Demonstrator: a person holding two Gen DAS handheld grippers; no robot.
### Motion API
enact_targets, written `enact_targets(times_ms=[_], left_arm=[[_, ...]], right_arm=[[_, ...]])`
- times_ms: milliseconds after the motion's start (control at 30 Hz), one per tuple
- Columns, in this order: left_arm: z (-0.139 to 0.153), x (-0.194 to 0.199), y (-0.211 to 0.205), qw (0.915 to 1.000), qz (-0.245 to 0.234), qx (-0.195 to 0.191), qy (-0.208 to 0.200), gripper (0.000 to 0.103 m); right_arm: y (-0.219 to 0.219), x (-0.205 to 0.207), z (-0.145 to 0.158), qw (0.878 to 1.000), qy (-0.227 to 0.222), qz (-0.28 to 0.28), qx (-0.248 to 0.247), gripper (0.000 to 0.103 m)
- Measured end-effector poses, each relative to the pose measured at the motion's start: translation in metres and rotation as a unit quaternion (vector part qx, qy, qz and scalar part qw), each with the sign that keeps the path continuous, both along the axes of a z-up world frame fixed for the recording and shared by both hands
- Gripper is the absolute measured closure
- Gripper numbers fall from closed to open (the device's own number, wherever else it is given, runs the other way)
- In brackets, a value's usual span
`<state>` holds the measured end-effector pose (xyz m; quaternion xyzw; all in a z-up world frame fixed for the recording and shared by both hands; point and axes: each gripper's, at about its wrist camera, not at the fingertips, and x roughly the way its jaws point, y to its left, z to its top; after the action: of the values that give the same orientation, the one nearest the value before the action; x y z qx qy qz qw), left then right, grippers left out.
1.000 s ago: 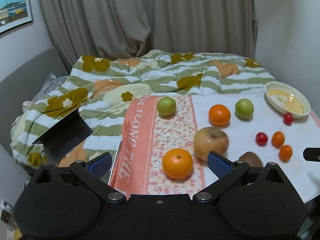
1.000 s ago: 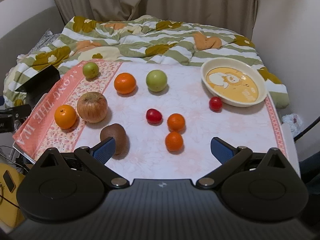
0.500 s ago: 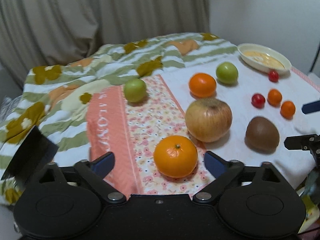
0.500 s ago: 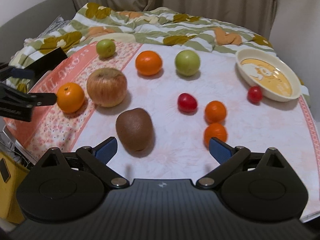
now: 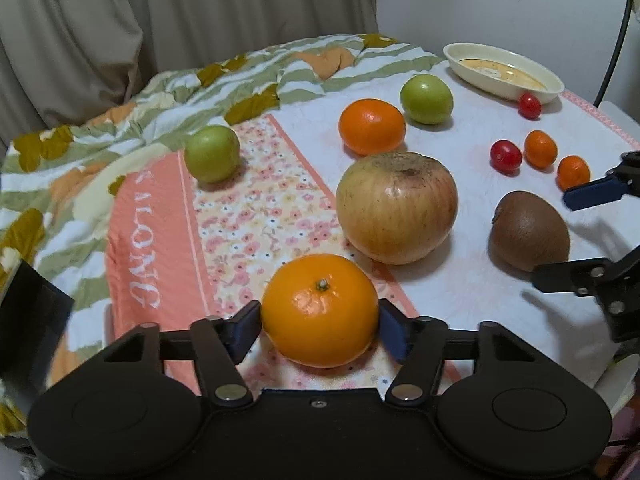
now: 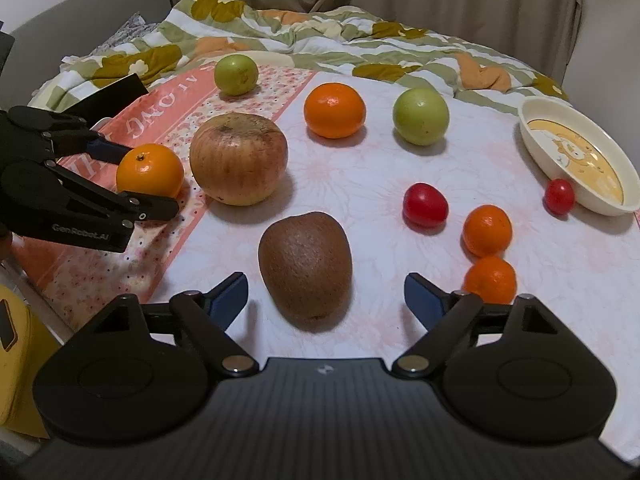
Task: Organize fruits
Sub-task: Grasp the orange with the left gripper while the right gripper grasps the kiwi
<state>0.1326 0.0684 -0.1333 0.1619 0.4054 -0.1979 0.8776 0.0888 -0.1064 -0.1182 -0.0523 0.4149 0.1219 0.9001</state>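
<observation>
Fruits lie on a cloth-covered table [image 6: 360, 176]. My left gripper [image 5: 320, 326] is shut on the near orange [image 5: 320, 310], which sits on the floral cloth; it shows at the left of the right wrist view [image 6: 150, 176]. My right gripper [image 6: 326, 300] is open, its fingers on either side of the brown kiwi [image 6: 306, 264] without touching it. A big apple [image 5: 396, 206] lies between the orange and the kiwi [image 5: 530, 232]. A second orange [image 6: 334, 110], two green fruits [image 6: 420, 116] [image 6: 236, 74], two cherry tomatoes [image 6: 425, 205] [image 6: 559, 196] and two small tangerines [image 6: 487, 230] [image 6: 490, 280] lie beyond.
A cream oval dish [image 6: 576, 160] stands at the table's far right edge. A striped flowered quilt [image 6: 320, 36] lies behind the table, with curtains beyond it. A dark flat device [image 6: 112, 94] sits off the left side. A yellow object [image 6: 16, 332] is below the left table edge.
Both grippers moved forward and down toward the table. The left one closed onto the near orange. The right one came to straddle the kiwi and stayed open.
</observation>
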Motion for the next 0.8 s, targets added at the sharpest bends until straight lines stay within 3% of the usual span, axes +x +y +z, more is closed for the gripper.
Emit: enact_targets(times_ms=[133, 267, 467, 567, 800], left_arm=[[0.000, -0.001, 0.004, 1.0000, -0.002, -0.007, 0.001, 0.038], [0.000, -0.003, 0.004, 0.9999, 0.000, -0.010, 0.000, 0.038], [0.000, -0.005, 0.005, 0.9999, 0.008, -0.014, -0.001, 0.039], [0.001, -0.008, 0.005, 0.9998, 0.016, -0.014, -0.001, 0.039], [0.009, -0.024, 0.003, 0.9984, 0.053, -0.019, 0.002, 0.039]], right_arm=[[0.003, 0.004, -0.003, 1.000, 0.001, 0.004, -0.001, 0.009], [0.005, 0.009, -0.006, 1.000, 0.006, 0.010, -0.001, 0.020], [0.008, 0.012, -0.006, 1.000, -0.001, 0.019, 0.000, 0.022], [0.010, 0.014, -0.008, 1.000, -0.002, 0.030, 0.002, 0.034], [0.005, 0.008, -0.003, 0.999, -0.006, 0.044, 0.015, 0.036]])
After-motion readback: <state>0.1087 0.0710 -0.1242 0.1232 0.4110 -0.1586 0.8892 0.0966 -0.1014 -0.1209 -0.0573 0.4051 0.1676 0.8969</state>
